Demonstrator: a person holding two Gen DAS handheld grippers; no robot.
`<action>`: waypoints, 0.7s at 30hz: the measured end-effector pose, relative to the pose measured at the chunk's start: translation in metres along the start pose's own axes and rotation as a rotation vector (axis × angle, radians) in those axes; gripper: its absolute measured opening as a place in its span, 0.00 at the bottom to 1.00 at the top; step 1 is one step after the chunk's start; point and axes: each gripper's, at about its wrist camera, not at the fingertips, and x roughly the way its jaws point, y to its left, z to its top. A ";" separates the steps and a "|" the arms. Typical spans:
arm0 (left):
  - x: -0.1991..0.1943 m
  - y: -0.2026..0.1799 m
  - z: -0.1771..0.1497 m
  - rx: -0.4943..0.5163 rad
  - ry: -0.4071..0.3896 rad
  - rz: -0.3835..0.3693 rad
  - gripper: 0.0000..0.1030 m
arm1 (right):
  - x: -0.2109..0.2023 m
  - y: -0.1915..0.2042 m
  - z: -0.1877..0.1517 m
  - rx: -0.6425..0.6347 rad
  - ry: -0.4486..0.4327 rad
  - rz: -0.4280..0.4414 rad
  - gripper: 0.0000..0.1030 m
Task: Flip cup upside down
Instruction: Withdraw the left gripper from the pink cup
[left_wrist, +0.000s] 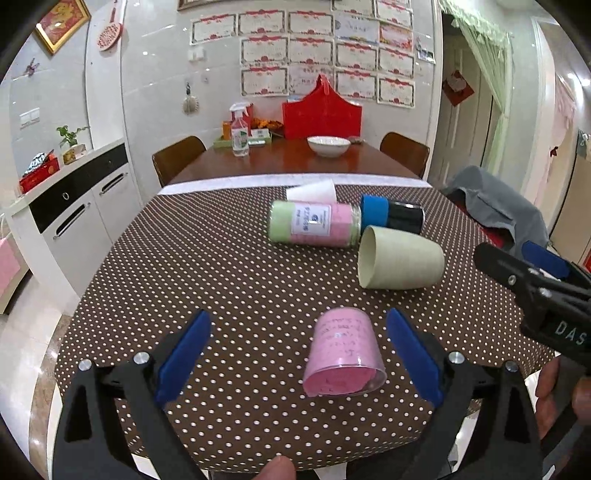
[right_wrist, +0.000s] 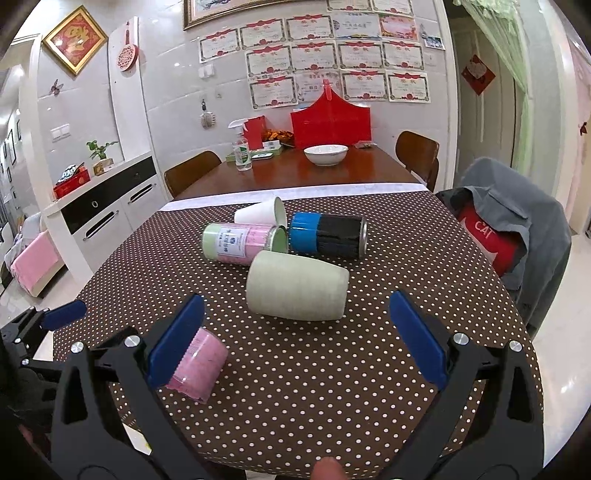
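Even, bright indoor lighting; glare patches on the glossy wall tiles (left_wrist: 155, 74) and floor (right_wrist: 569, 369). Strong fisheye curvature, dark vignetted corners. Focus acceptably sharp, shadows faint.

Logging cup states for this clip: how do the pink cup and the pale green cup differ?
The pink cup is smaller and lies between the open left tongs; the pale green cup is larger and lies farther off, touching the jars. Pink's mouth faces the left camera; green's mouth faces left in that view. Both lie on their sides, ungrasped.

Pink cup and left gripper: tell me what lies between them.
Nothing. In the left wrist view the pink cup lies on its side between the open fingers of the left gripper, with only dotted tablecloth in the gaps.
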 end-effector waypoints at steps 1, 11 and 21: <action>-0.003 0.002 0.000 -0.002 -0.012 0.004 0.92 | 0.000 0.002 0.001 -0.003 -0.001 0.004 0.95; -0.029 0.016 -0.004 0.021 -0.136 0.130 0.92 | 0.008 0.018 0.004 -0.019 0.041 0.046 0.95; -0.038 0.050 -0.007 -0.076 -0.173 0.141 0.92 | 0.045 0.032 -0.001 0.028 0.221 0.134 0.95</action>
